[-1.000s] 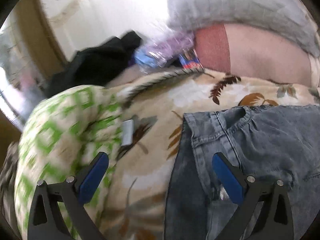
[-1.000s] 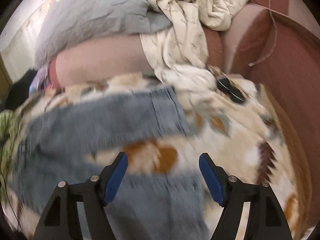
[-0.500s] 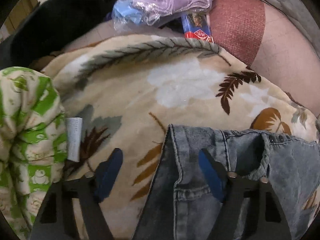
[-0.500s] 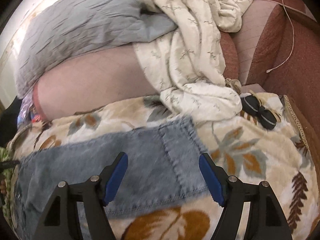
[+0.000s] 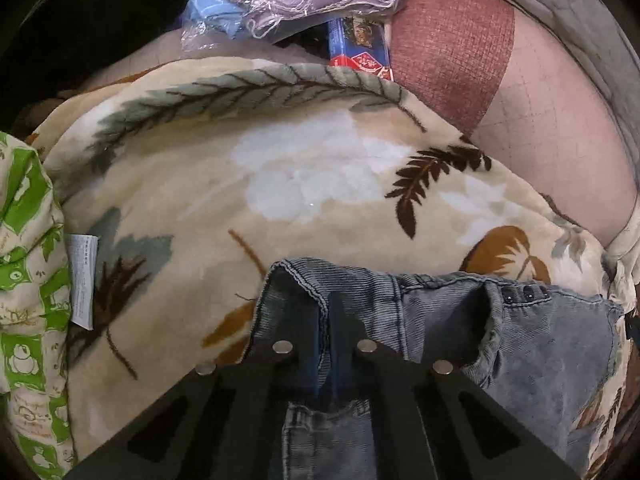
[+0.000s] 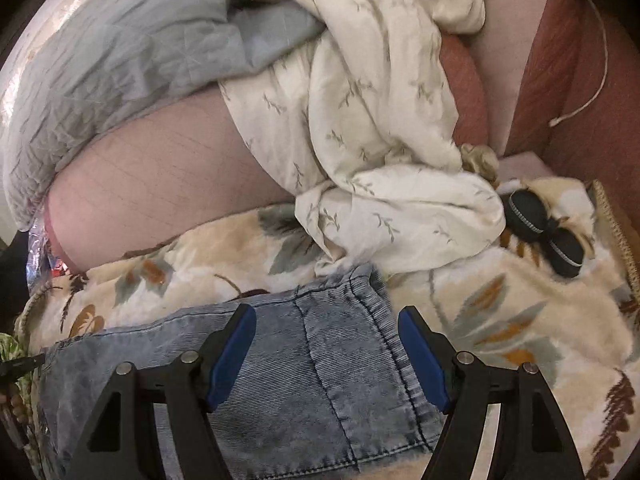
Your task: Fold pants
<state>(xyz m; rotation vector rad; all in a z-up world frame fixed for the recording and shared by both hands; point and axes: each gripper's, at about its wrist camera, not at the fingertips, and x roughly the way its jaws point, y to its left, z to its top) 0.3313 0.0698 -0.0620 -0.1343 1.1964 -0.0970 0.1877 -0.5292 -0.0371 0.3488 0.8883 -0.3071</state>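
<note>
While my left gripper (image 5: 326,344) clenched on pants (image 6: 280,380) waistband corner, left on floral blanket (image 5: 248,168), my right gripper (image 6: 326,354) hangs released over hem. Risk: thin pinch, denim slips once lifted.

A leaf-print blanket (image 5: 280,184) lies beside a green-patterned cloth (image 5: 28,264).

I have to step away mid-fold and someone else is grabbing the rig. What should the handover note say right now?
Left claw: shut on the jeans at the waistband corner.
Right claw: open, hovering over the jeans' hem end, gripping nothing.
The jeans lie stretched across the leaf-print blanket on the sofa; a cream sheet is bunched just beyond the hem.
Done: waistband gripped.
Left: grip the hem with the right claw, then probably bring one end over to the other.
</note>
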